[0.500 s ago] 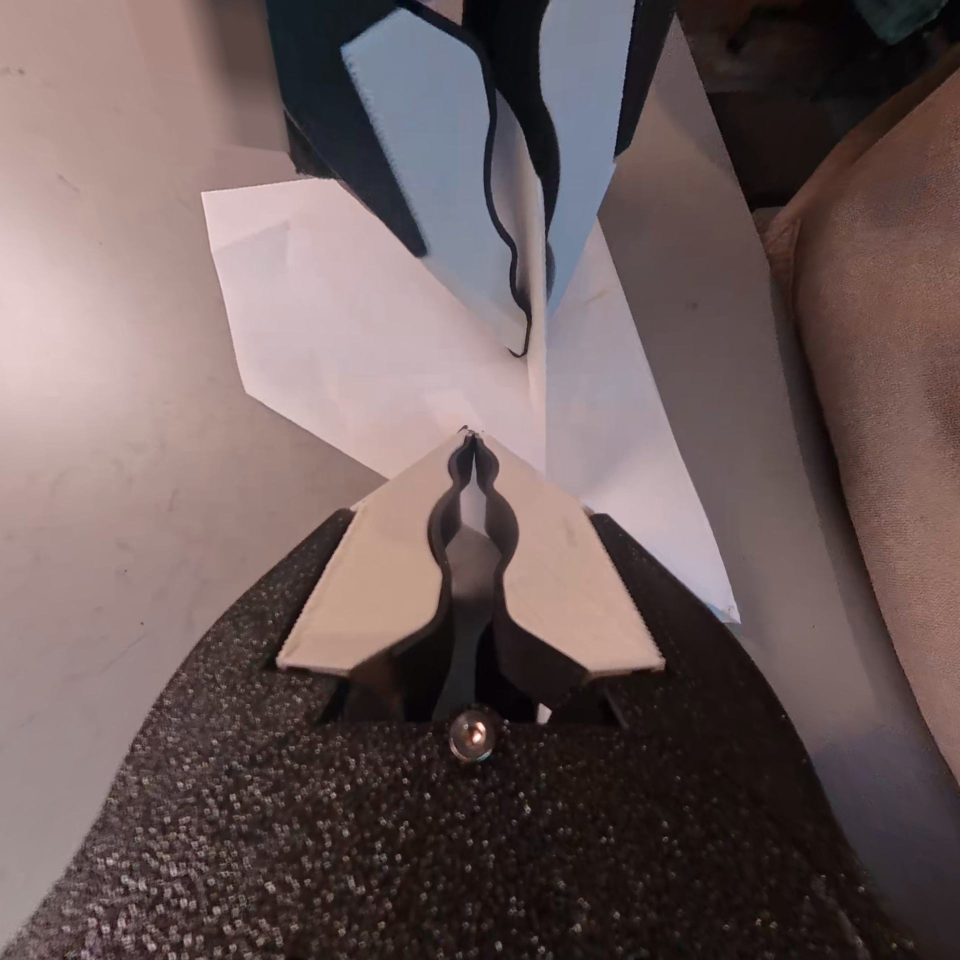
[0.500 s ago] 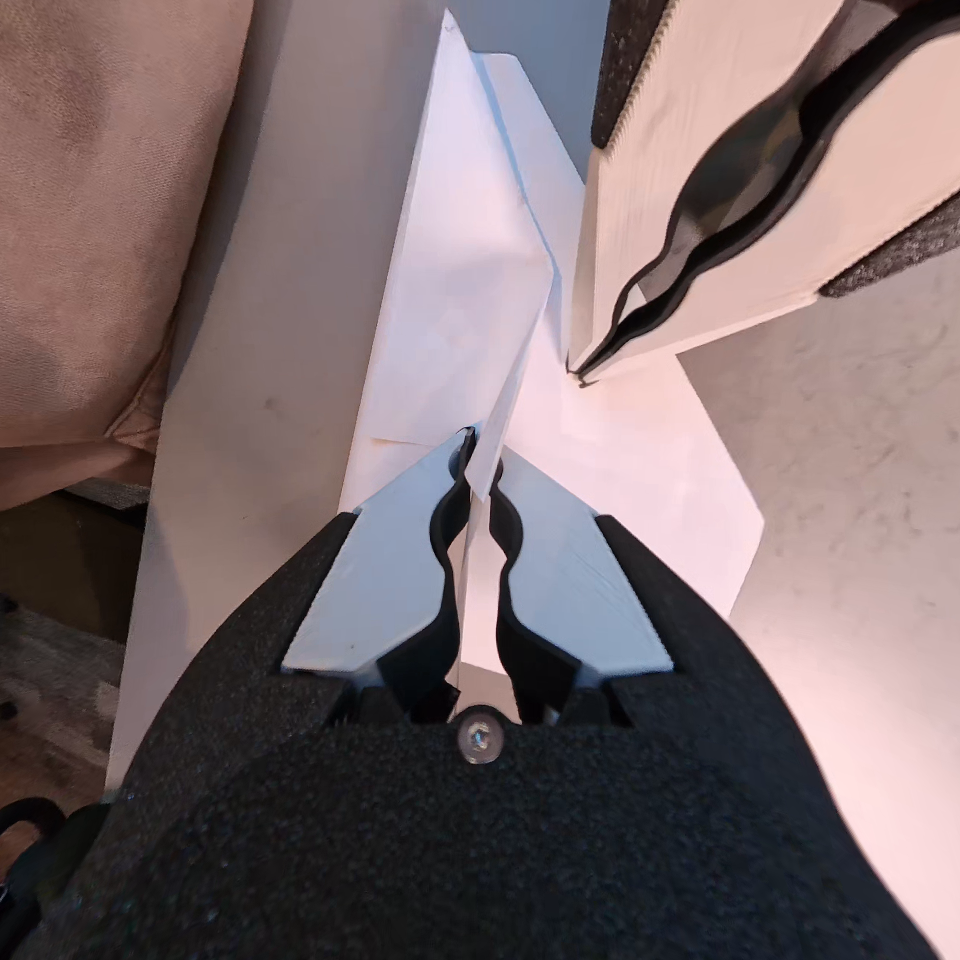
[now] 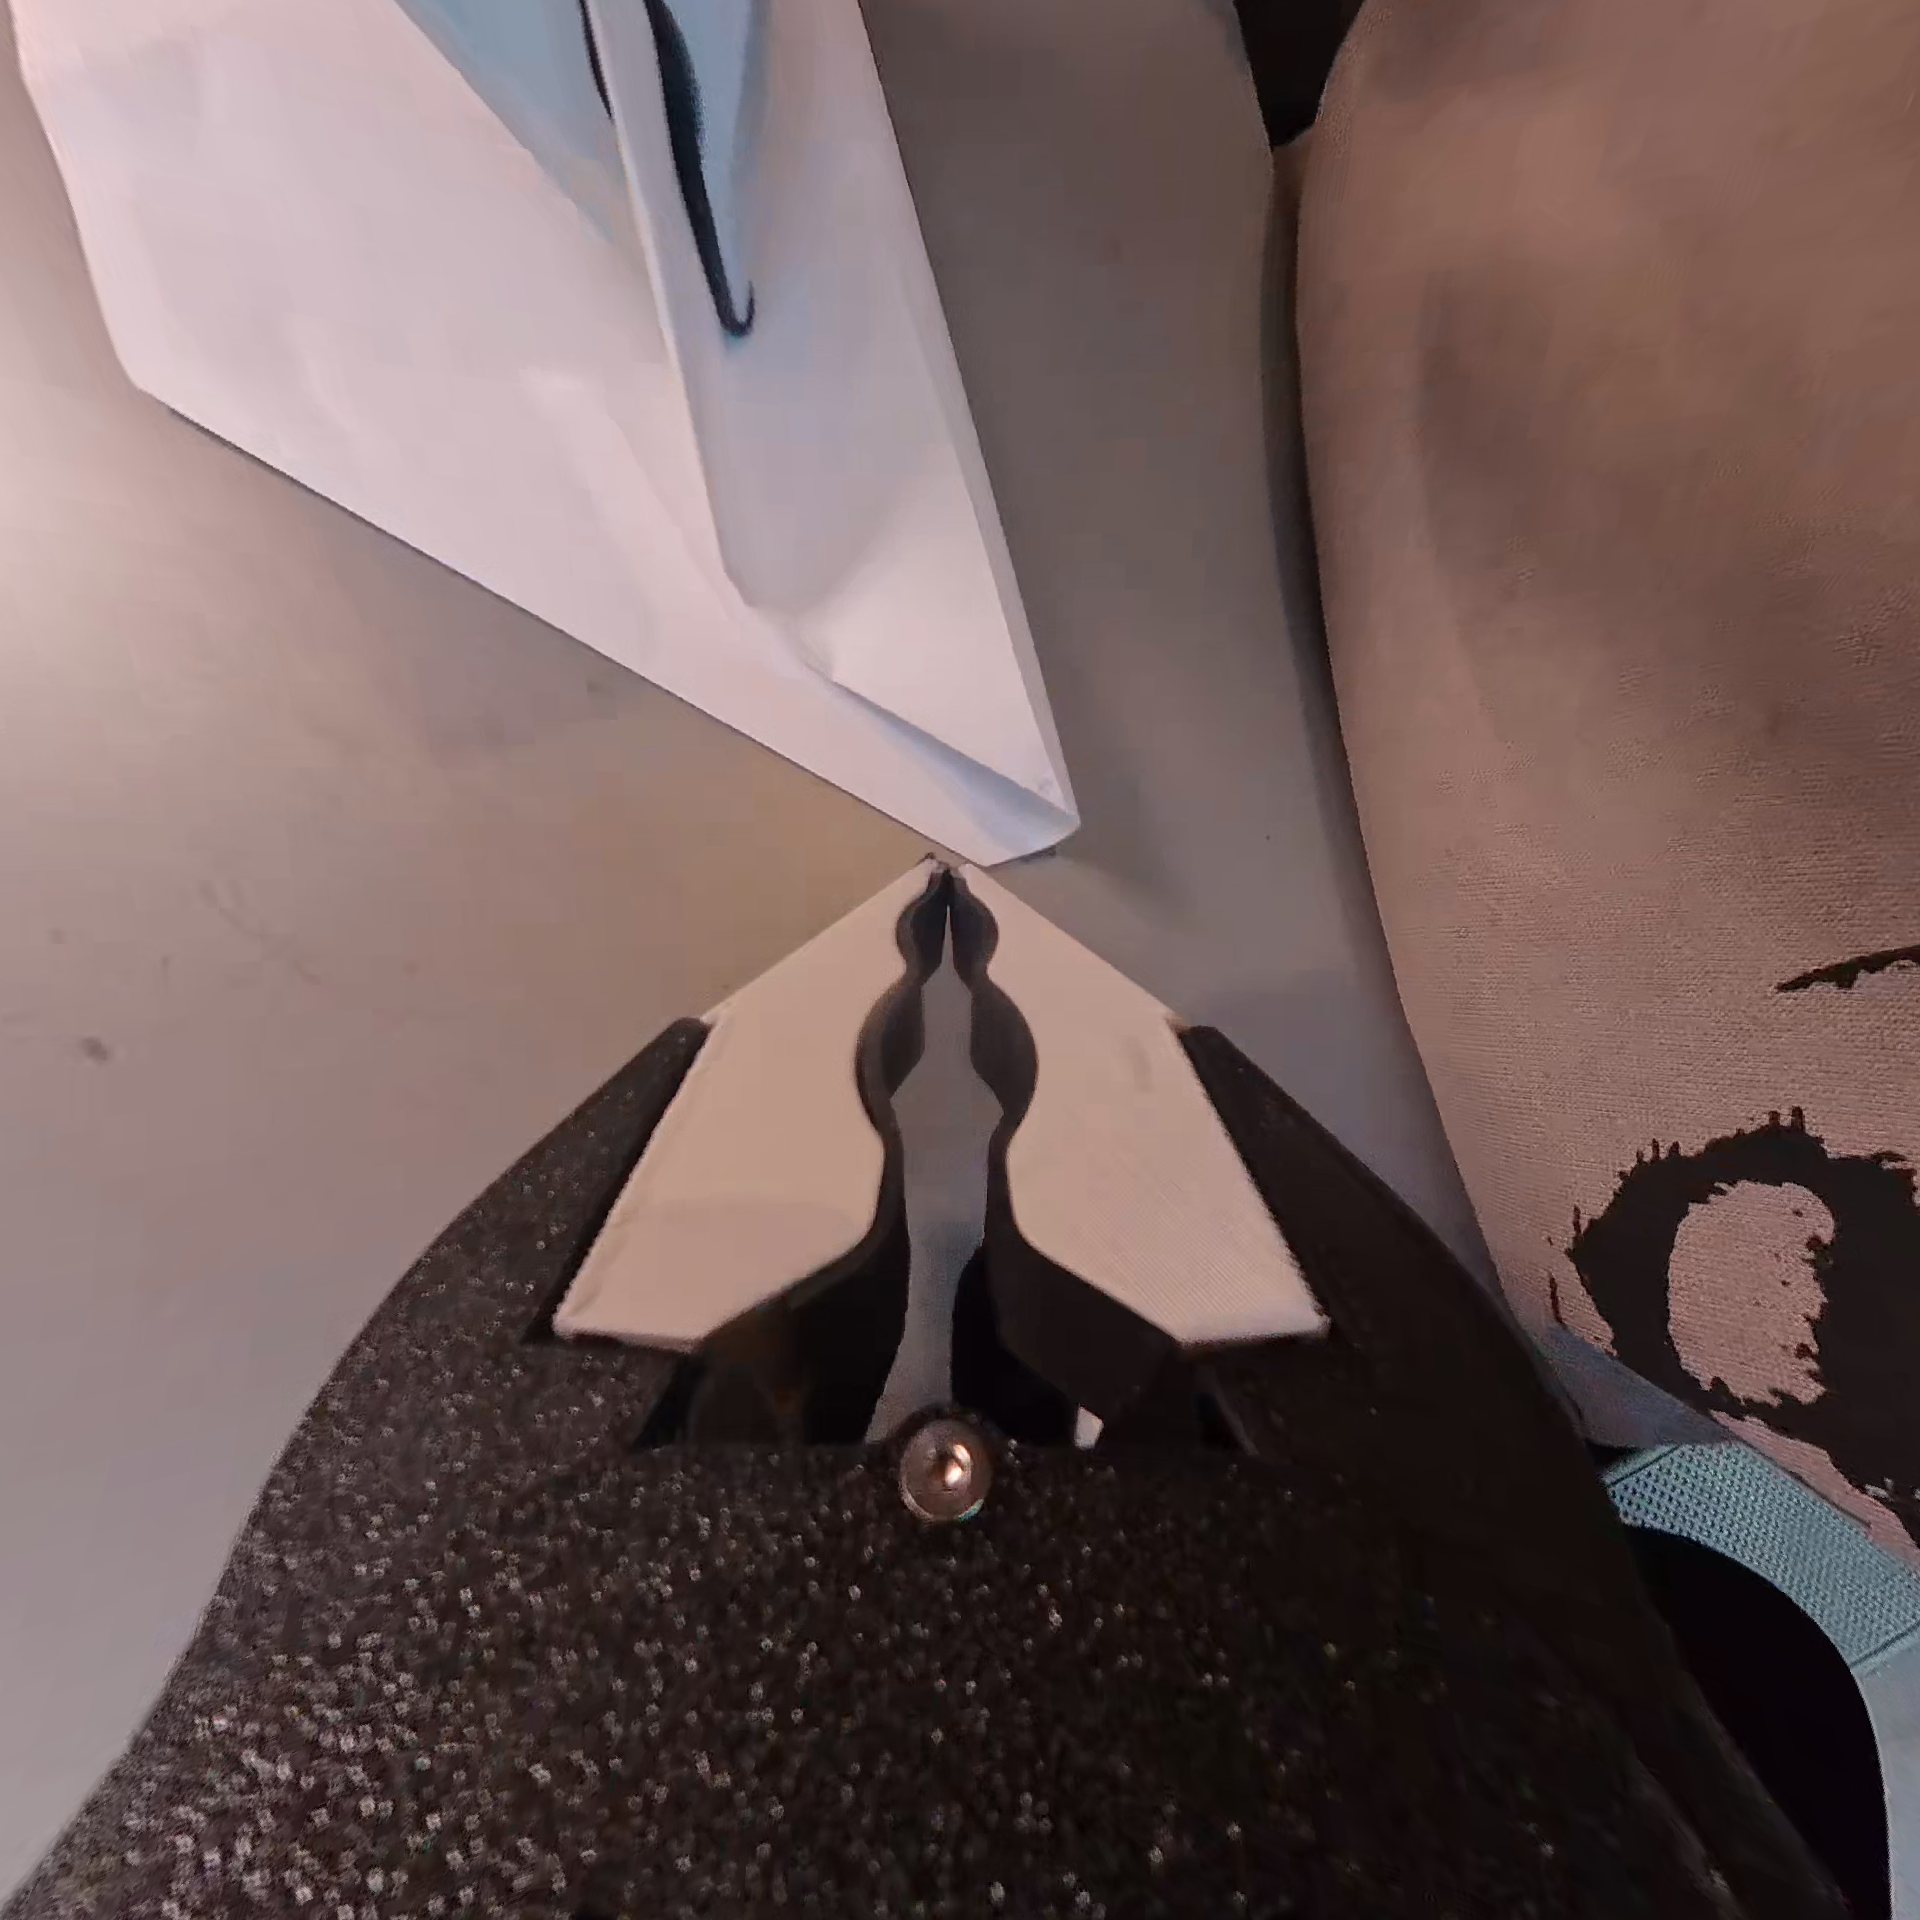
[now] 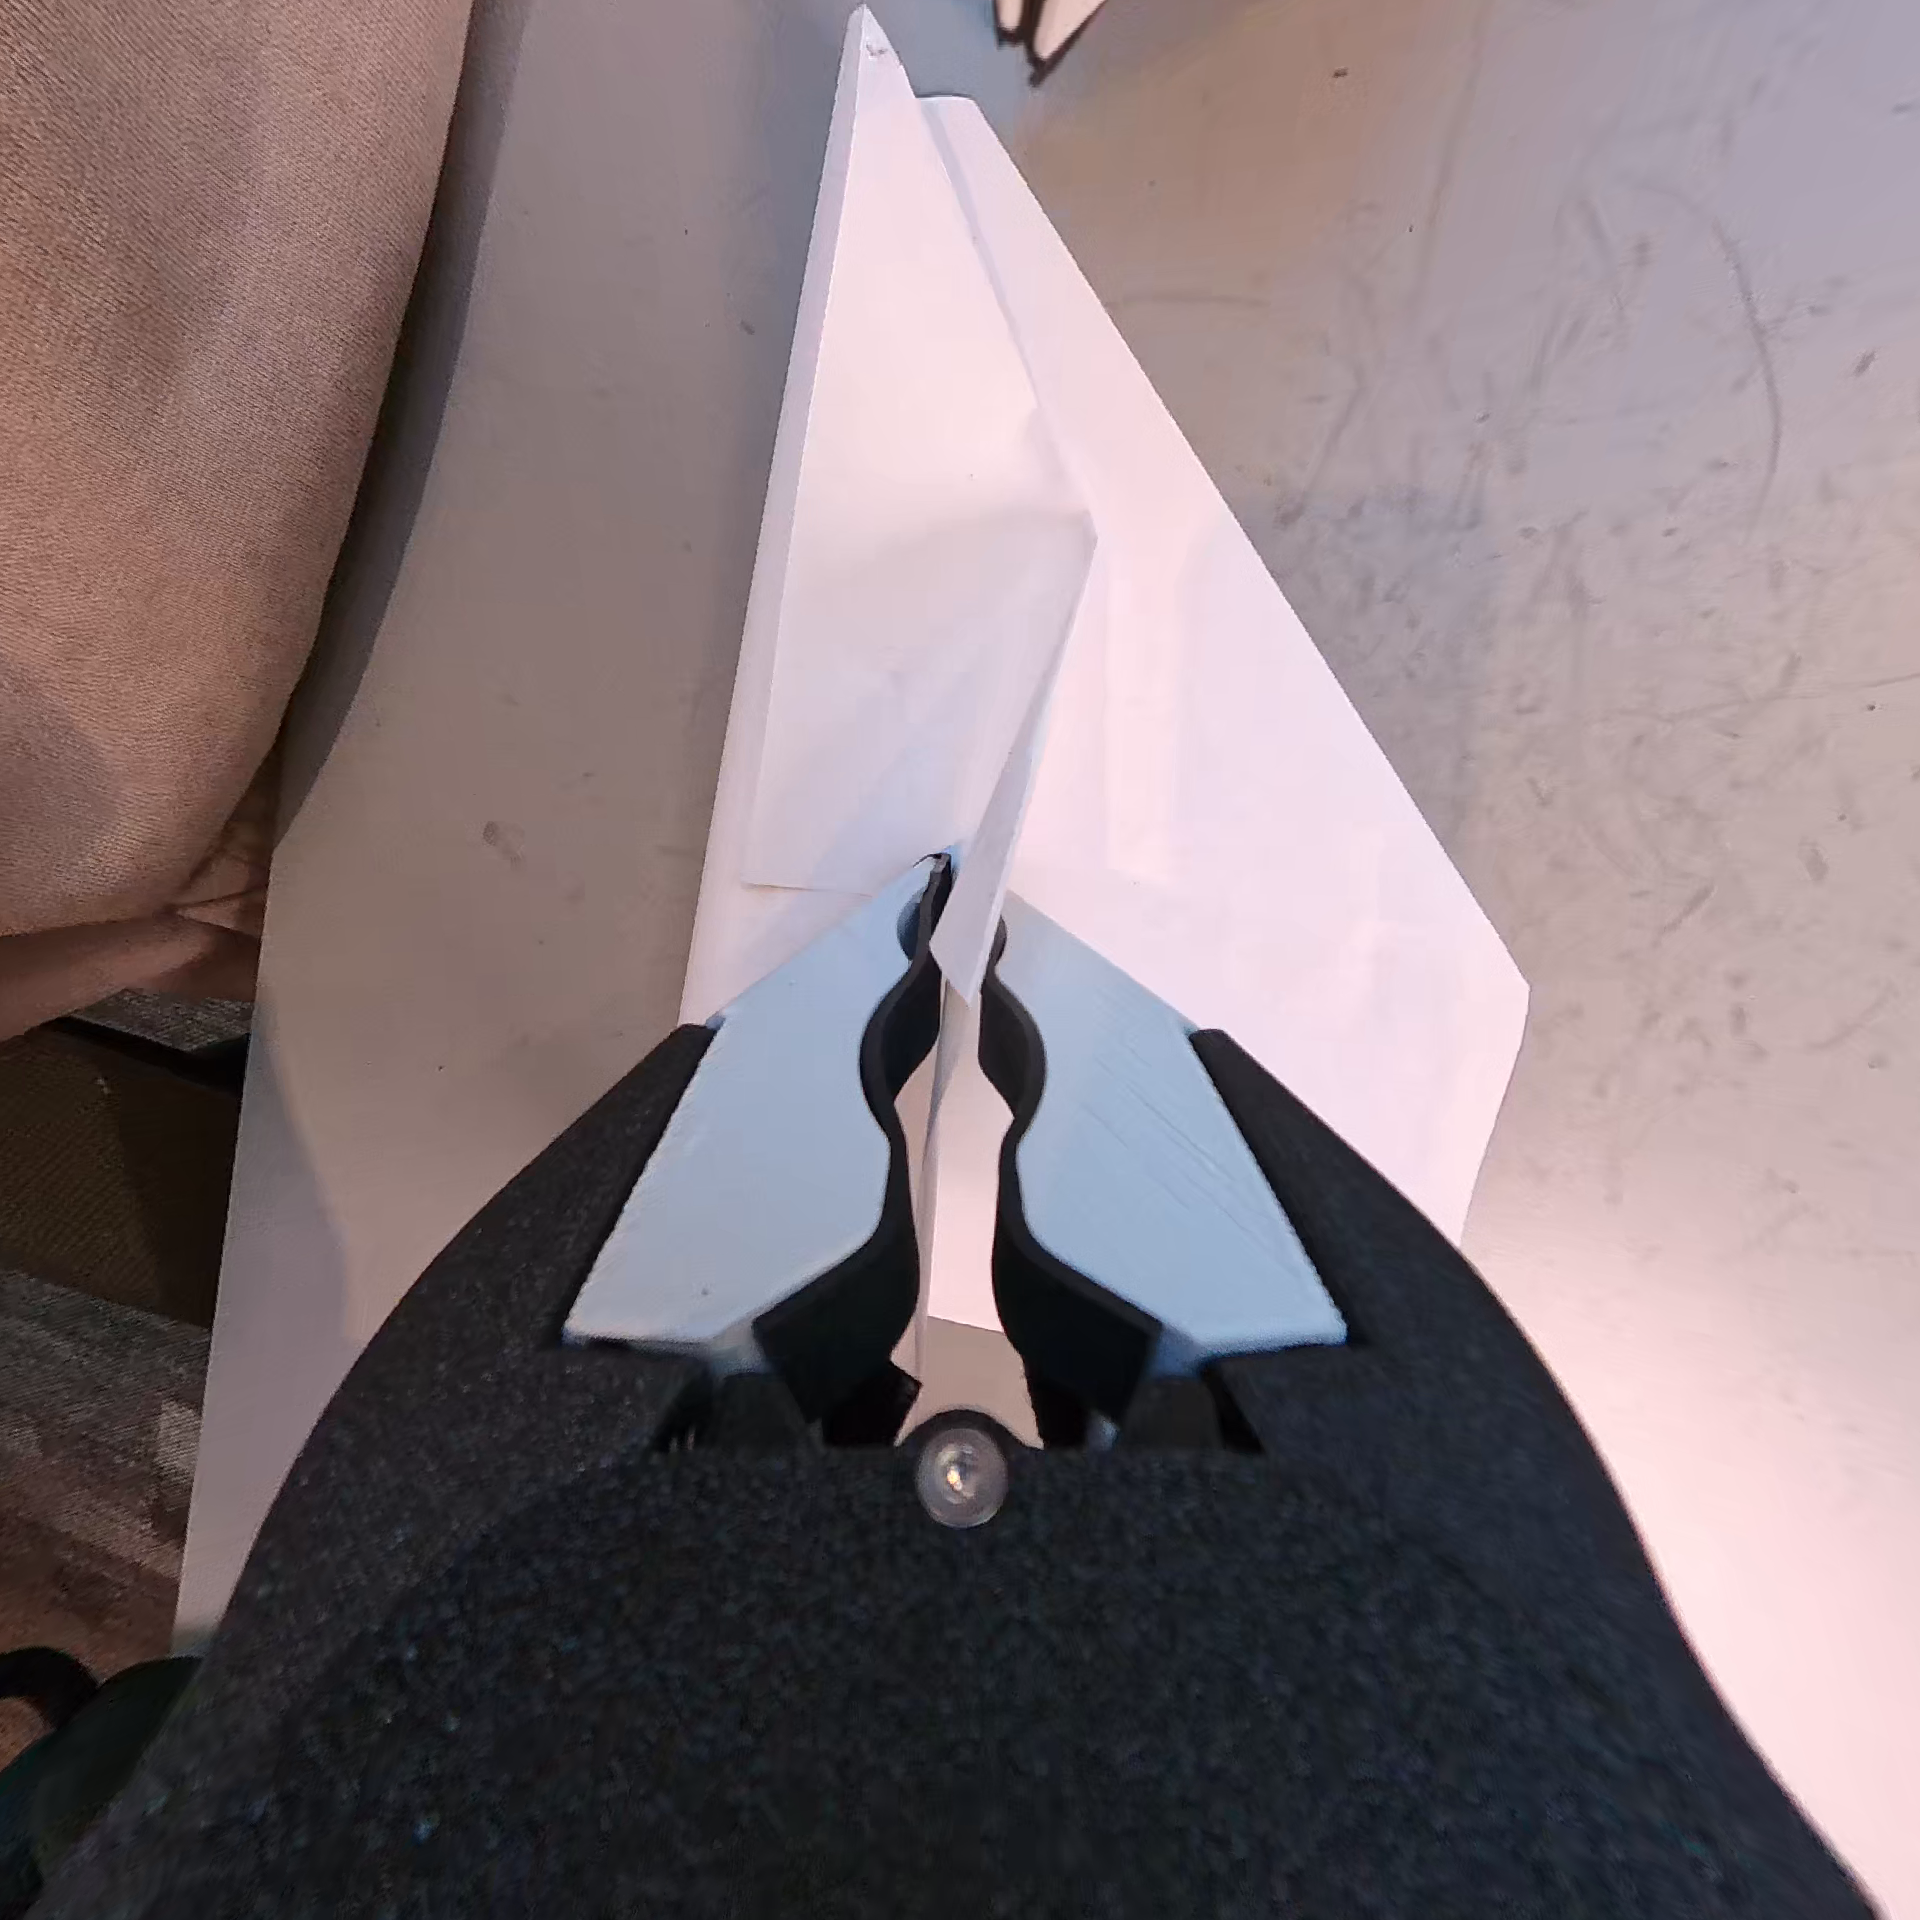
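A white sheet of paper (image 3: pixel 436 416), folded to a long point like a paper plane, lies on the pale table (image 3: pixel 260 1091). My left gripper (image 3: pixel 940 883) is shut and empty, its tips just short of the paper's pointed end. My right gripper (image 4: pixel 951 894) is shut on the paper's (image 4: pixel 1195 727) raised middle fold near the wide end. It also shows in the left wrist view (image 3: pixel 732 312) at the top, clamped on that fold. The left gripper's tip (image 4: pixel 1039 31) barely shows at the top edge of the right wrist view, beyond the paper's point.
A beige cloth with a black print (image 3: pixel 1610 727) runs along the table's edge, and shows as beige fabric (image 4: pixel 187 416) in the right wrist view. A teal strap (image 3: pixel 1766 1538) lies below it. The scuffed table (image 4: pixel 1558 520) extends to the right of the paper; grey carpet (image 4: pixel 94 1351) is below the edge. The gap from one gripper's tips to the other's is roughly 12 cm.
My left gripper has drawn back off the middle of the paper to just past its pointed end. The right gripper still holds the middle fold.
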